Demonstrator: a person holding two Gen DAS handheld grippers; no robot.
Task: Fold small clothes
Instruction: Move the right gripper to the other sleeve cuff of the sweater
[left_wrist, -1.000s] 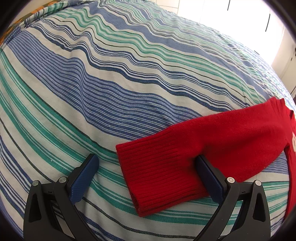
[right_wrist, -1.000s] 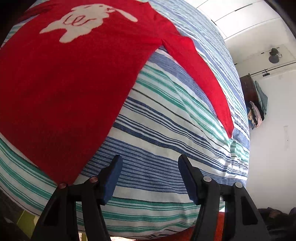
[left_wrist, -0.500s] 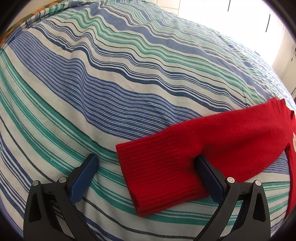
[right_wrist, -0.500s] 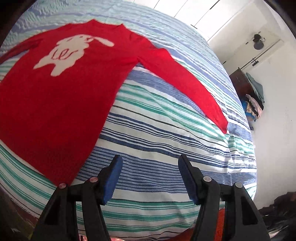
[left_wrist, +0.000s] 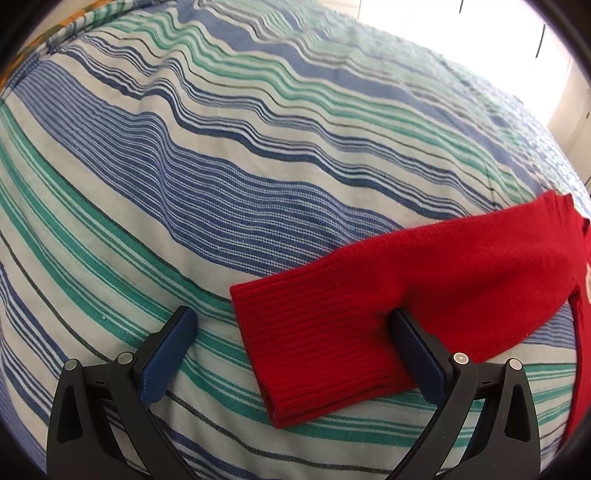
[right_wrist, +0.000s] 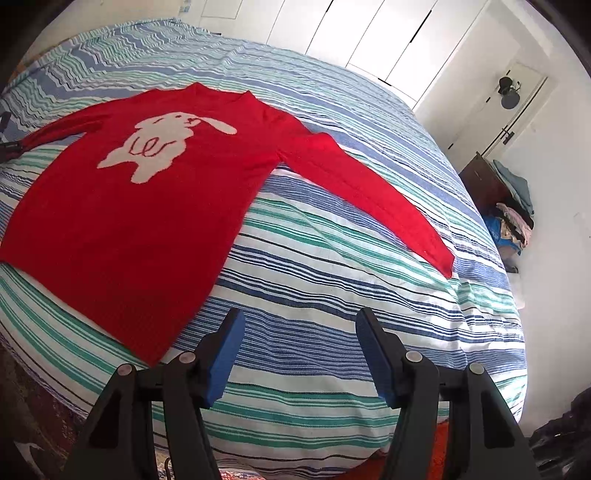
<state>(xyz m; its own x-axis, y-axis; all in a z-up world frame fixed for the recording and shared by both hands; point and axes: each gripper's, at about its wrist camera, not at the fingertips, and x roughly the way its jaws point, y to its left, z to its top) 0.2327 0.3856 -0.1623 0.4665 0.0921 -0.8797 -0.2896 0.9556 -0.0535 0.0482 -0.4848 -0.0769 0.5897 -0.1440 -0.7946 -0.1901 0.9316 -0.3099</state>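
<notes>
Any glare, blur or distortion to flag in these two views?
Left wrist: window area top right blown out, far bedspread soft, stripes bowed by the fisheye, sleeve sharp. Right wrist: wardrobe doors overexposed, sweater evenly lit and crisp, dark corners.

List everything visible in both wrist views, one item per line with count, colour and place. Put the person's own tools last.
sweater: one, red with a cream animal figure on the chest, spread flat and front up on the bed, both sleeves out to the sides.
sleeve cuff: one, red ribbed, lying on the bedspread between the left tool's fingers.
bedspread: one, white with blue, green and dark stripes, covering the bed.
cupboard doors: several, white, on the wall behind the bed.
pile of clothes: one, mixed blue, pink and dark, on dark furniture to the right of the bed.
left gripper: one, black with blue pads, jaws open around the cuff.
right gripper: one, black with blue pads, jaws open above the near edge of the bed, holding nothing.
</notes>
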